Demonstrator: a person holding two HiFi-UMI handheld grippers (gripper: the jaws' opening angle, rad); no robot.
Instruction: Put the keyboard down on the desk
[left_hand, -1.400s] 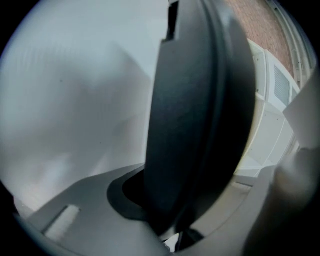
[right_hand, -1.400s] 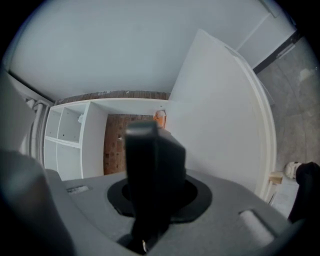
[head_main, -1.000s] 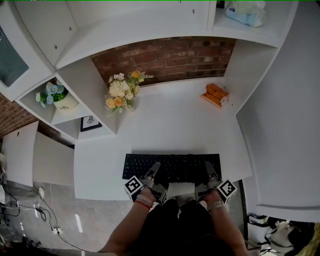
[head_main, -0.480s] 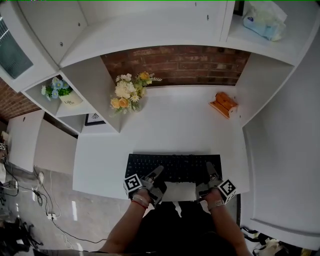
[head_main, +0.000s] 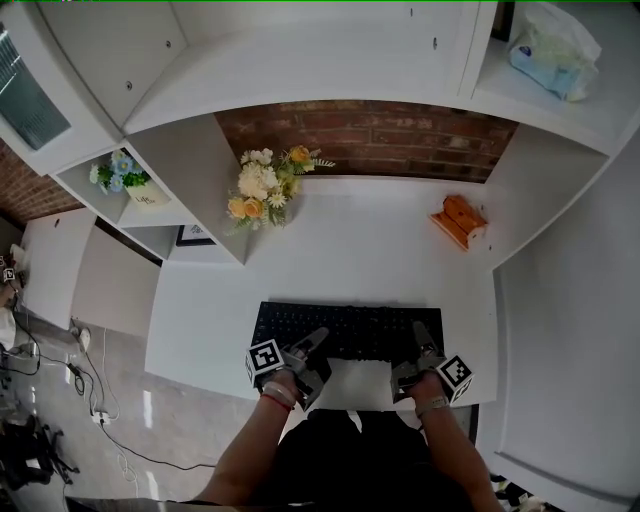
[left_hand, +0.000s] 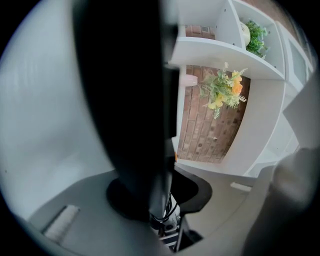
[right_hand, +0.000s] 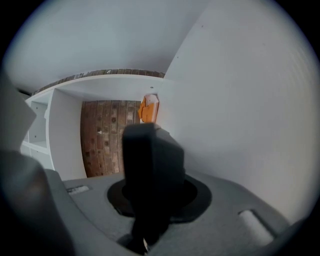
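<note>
A black keyboard (head_main: 345, 328) lies lengthwise along the front edge of the white desk (head_main: 330, 250). My left gripper (head_main: 316, 342) grips its near edge left of the middle. My right gripper (head_main: 421, 336) grips the near edge close to the right end. In the left gripper view the keyboard (left_hand: 125, 100) is a broad dark slab running between the jaws. In the right gripper view its dark edge (right_hand: 150, 160) stands between the jaws too. Whether the keyboard rests flat on the desk I cannot tell.
A bunch of yellow and white flowers (head_main: 262, 188) stands at the back left of the desk. An orange holder (head_main: 460, 222) sits at the back right. Beyond them is a brick wall (head_main: 370, 140). White shelves flank the desk, with a flower pot (head_main: 125, 175) on the left.
The head view has drifted, so the desk sits a little further right and up in the picture. Both grippers keep the same hold on the keyboard's near edge.
</note>
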